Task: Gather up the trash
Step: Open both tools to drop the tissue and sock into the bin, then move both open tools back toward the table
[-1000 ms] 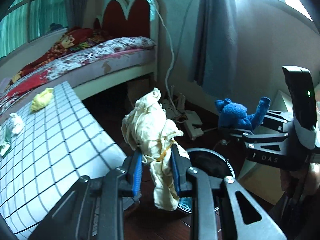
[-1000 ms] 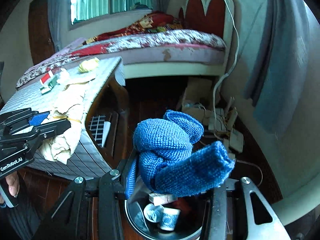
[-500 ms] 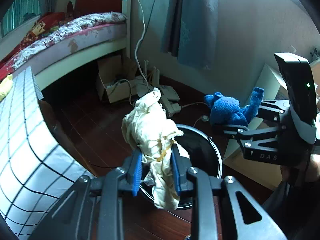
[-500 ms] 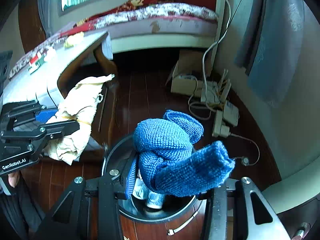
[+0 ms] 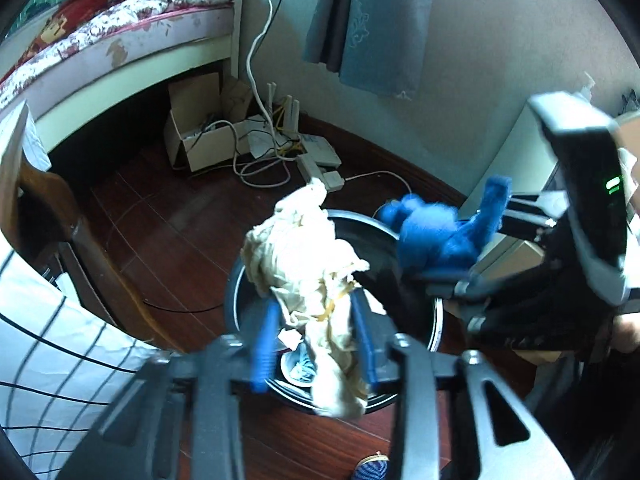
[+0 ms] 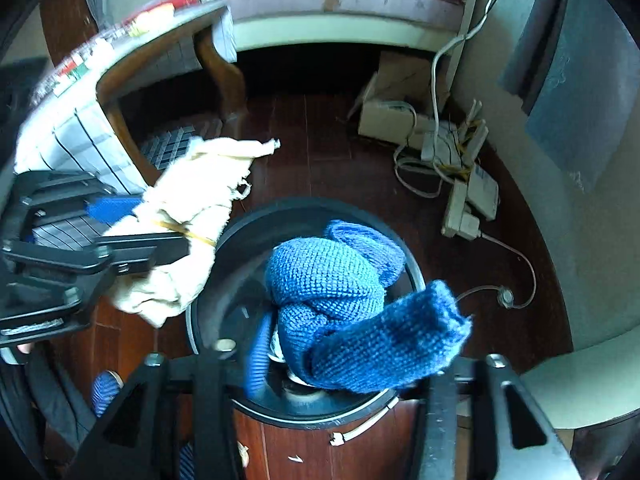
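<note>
Two grippers are seen, one rag apiece, both hung over one round black trash bin (image 6: pixel 224 276).

The left gripper (image 5: pixel 316 344) has just been opening; its blue pads (image 5: pixel 264 344) are spread with a gap shown on the left side, and the cream cloth (image 5: pixel 304 256) is still seen between them, no longer squeezed. That cloth is crumpled and frayed, with a yellow rubber band wrapped round its middle, and it's dangling over the bin's near-left rim.

The right gripper (image 6: pixel 344 360) has just been opening too, jaws stood wide; the blue knitted cloth (image 6: pixel 340 292) is still sat between them, knotted into a lump with one thick end stuck out to the right, right above the bin's mouth. Whether the right pad is touching it can't be told.

A couple of small cups can just be made out inside the bin.

The floor (image 6: pixel 320 136) is dark red wood. A table with a white grid cloth (image 5: pixel 52 344) is placed on the left. Farther off, one cardboard box (image 5: pixel 200 136), a tangle of white cables and power strips, a bed (image 5: pixel 112 36) and a blue-grey curtain (image 5: pixel 368 24) are seen by the wall.
</note>
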### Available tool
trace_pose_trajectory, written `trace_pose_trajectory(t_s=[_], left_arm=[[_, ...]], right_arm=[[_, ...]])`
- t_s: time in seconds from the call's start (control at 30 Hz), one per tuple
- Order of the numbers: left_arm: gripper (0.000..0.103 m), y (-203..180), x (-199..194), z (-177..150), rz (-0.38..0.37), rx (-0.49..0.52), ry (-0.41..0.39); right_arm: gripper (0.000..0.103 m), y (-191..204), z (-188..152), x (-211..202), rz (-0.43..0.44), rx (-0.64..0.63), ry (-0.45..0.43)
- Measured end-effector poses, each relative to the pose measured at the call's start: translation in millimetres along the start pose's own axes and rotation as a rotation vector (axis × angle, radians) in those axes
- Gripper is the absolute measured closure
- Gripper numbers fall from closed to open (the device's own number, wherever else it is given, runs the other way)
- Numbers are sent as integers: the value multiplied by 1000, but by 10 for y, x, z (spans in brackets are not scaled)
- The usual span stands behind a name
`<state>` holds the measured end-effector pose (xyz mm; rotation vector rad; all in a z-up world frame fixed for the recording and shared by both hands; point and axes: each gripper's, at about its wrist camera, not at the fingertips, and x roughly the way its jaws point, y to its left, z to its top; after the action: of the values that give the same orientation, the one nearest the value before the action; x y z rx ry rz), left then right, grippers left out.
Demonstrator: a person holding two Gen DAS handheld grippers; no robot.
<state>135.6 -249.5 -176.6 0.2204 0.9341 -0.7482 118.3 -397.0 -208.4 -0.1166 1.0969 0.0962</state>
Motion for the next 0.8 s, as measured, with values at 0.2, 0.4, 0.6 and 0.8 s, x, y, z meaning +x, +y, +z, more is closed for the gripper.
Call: trace_pose_trajectory(t_s=[0.2, 0.4, 0.6, 0.8], left_arm=[[2, 150, 66, -89, 112, -76, -1], [1, 160, 58, -141, 186, -84, -8], [1, 164, 11, -129, 194, -78, -23], [1, 156, -41, -97, 192, -78, -40]], right_arm=[[1, -64, -47, 158, -94, 0, 63], [1, -101, -36, 112, -121, 17, 62], [1, -89, -50, 84, -120, 6, 55], [1, -83, -26, 15, -114, 15, 32]])
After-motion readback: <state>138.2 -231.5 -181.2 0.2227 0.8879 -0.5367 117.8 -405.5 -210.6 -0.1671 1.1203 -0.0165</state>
